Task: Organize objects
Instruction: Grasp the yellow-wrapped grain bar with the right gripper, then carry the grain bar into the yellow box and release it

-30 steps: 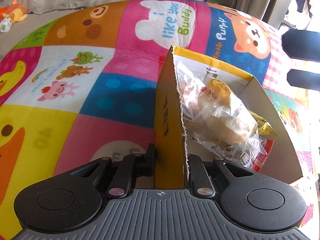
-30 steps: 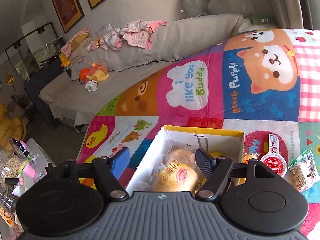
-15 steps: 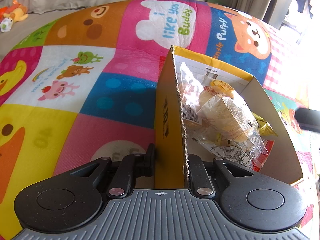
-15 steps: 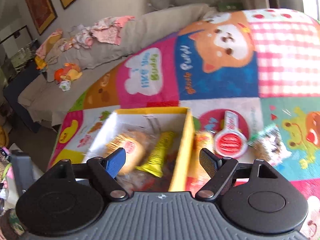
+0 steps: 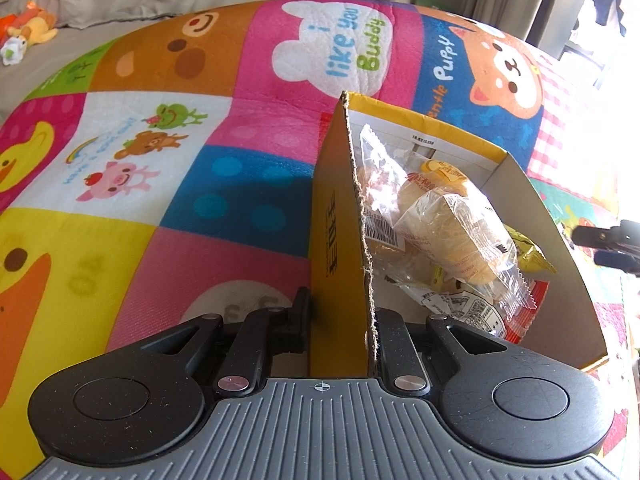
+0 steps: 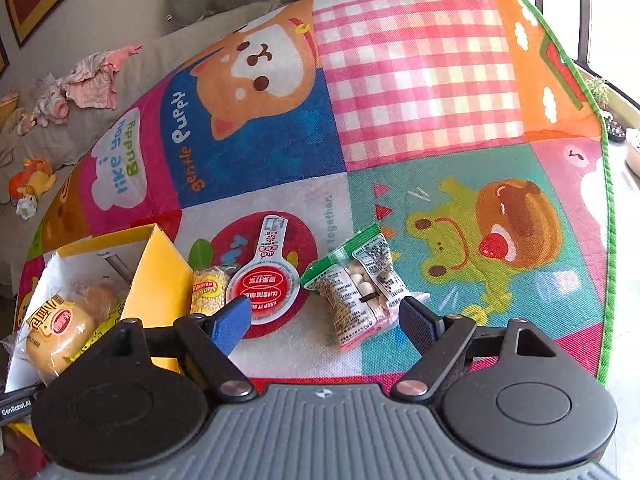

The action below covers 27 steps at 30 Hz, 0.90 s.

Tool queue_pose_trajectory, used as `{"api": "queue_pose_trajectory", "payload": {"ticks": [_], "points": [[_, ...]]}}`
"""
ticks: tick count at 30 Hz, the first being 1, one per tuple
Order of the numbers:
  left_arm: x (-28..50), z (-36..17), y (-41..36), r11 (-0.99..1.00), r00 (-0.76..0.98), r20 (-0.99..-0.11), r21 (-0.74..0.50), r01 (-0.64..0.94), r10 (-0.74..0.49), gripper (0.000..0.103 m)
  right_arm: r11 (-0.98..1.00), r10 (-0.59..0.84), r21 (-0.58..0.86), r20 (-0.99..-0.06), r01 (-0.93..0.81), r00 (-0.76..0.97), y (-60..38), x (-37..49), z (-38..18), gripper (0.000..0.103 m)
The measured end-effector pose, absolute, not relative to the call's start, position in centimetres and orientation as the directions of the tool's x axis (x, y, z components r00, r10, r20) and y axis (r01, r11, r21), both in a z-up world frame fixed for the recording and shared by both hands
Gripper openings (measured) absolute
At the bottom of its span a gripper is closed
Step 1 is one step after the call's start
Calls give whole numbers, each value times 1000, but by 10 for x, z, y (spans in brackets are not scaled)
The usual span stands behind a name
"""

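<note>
Left fingers: black fingers (image 5: 390,336) pinched tight on the near wall of the yellow box (image 5: 340,240), one finger outside, one inside.
Left gripper (image 5: 340,332): nearly closed, with only the cardboard wall between the pads.
Right fingers: spread wide apart, blue pad (image 6: 230,326) on one side, black pad (image 6: 418,326) on the other, nothing held.
Right gripper (image 6: 324,326): low over the mat, pointing down at the loose snacks; also seen as dark tips at the far right edge of the left view (image 5: 608,244).
Yellow box: sits on the play mat (image 5: 160,184), open at the top, white inside, seen at the lower left of the right view too (image 6: 160,276).
Inside the box: wrapped buns in clear bags (image 5: 452,224), a yellow packet (image 5: 528,252) and a red and white packet (image 5: 516,316), all piled together.
Spoon-shaped red pack (image 6: 266,280): flat on the mat just beside the box, near the blue pad.
Small yellow corn bag (image 6: 208,288): between the box wall and the red pack, touching or nearly touching both.
Green and white snack bag (image 6: 356,284): flat on the mat, lying between the two right pads, a little ahead of them, not gripped.
Mat: bright squares with a bear, a puppy, a frog and a duck.
Behind the mat: grey cushion (image 6: 168,52) with pink clothes (image 6: 96,84) and a small orange toy (image 6: 34,182).
</note>
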State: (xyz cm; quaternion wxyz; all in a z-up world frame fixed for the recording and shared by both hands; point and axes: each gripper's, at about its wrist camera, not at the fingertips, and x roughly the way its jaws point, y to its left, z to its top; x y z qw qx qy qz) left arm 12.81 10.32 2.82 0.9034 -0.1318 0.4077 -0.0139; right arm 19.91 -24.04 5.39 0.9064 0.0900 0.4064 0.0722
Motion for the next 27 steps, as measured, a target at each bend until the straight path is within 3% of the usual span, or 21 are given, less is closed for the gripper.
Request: {"api": "queue_pose_trajectory", "payload": {"ticks": [3, 7, 13, 15, 16, 17, 22, 27], "points": [[128, 28, 103, 965, 668, -733, -249, -81, -133, 16, 965, 256, 226, -713, -131, 653, -224, 203, 52, 79], [128, 28, 103, 965, 668, -732, -249, -80, -133, 16, 916, 398, 339, -709, -213, 582, -208, 207, 47, 54], [128, 27, 103, 965, 668, -732, -250, -79, -134, 17, 878, 478, 412, -725, -243, 496, -190, 210, 31, 50], [128, 27, 103, 965, 668, -731, -250, -78, -136, 17, 876, 482, 418, -735, -241, 477, -188, 209, 25, 43], [128, 27, 103, 965, 668, -731, -250, -78, -136, 17, 868, 495, 441, -732, -228, 468, -190, 209, 23, 30], [128, 27, 103, 965, 668, -732, -249, -78, -135, 17, 871, 489, 441, -740, -216, 462, -191, 208, 22, 28], [128, 27, 103, 965, 668, -732, -249, -78, -135, 17, 890, 453, 406, -752, -206, 479, -212, 183, 26, 28], [128, 27, 103, 965, 668, -732, -249, -77, -135, 17, 943, 333, 276, -777, -188, 534, -235, 140, 34, 28]]}}
